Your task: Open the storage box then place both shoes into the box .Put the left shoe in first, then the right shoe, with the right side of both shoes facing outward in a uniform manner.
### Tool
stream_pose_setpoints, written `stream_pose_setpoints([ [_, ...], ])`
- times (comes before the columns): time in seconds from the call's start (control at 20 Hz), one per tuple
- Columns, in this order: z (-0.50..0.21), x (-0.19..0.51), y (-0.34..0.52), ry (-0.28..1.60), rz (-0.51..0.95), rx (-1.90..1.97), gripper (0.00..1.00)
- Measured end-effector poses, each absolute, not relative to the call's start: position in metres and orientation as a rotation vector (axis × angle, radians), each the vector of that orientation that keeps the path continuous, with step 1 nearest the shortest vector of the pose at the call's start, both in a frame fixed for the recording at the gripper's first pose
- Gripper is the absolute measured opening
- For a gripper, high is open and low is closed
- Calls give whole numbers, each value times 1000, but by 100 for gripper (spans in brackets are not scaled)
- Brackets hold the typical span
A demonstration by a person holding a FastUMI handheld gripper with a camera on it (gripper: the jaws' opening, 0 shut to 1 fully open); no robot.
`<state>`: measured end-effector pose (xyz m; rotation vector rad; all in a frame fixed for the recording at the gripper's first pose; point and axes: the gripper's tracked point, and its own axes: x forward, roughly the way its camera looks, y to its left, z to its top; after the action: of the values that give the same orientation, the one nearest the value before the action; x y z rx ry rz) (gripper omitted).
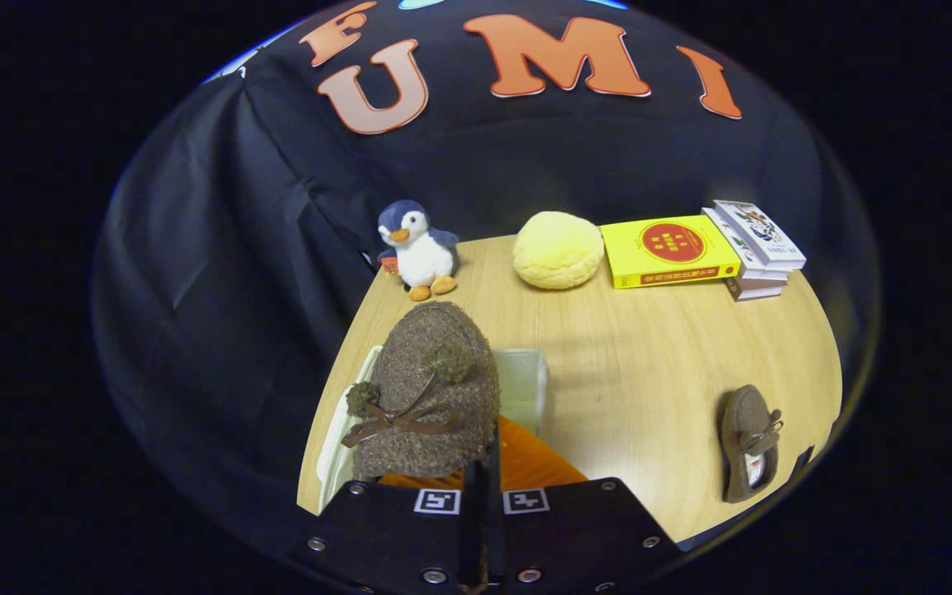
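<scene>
Claw (480,487) pinches brown shoe (430,388) above storage box (521,388).

penguin toy (416,248) at table's (658,364) far edge | yellow plush bun (557,249) | yellow book (668,250) | book stack (757,248)

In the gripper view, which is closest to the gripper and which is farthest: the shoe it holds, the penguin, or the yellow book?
1. Held shoe: clamped in the gripper, toe pointing up, above the box.
2. Penguin: beyond the shoe, at the table's far edge by the wall.
3. Yellow book: farthest, at the far edge on the other side, beside the stacked books.
</scene>
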<state>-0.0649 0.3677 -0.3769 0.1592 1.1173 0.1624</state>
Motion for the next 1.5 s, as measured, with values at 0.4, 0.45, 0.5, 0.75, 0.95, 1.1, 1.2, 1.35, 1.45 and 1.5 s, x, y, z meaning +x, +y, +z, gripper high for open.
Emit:
stream_pose_setpoints([
  [0.4,-447,-92,419,1307,135,146,8],
  [0.45,-452,-96,426,1326,146,159,10],
  [0.5,-459,-100,431,1347,153,154,13],
  [0.75,-471,-132,447,1461,257,192,22],
  [0.95,-426,-111,457,1330,385,248,21],
  [1.1,-384,-95,447,1219,451,251,27],
  [1.2,-360,-86,437,1146,487,244,39],
  [1.35,-332,-80,406,1048,514,213,55],
  [1.45,-320,-82,384,996,546,192,65],
  [1.5,-316,-82,371,973,550,179,68],
])
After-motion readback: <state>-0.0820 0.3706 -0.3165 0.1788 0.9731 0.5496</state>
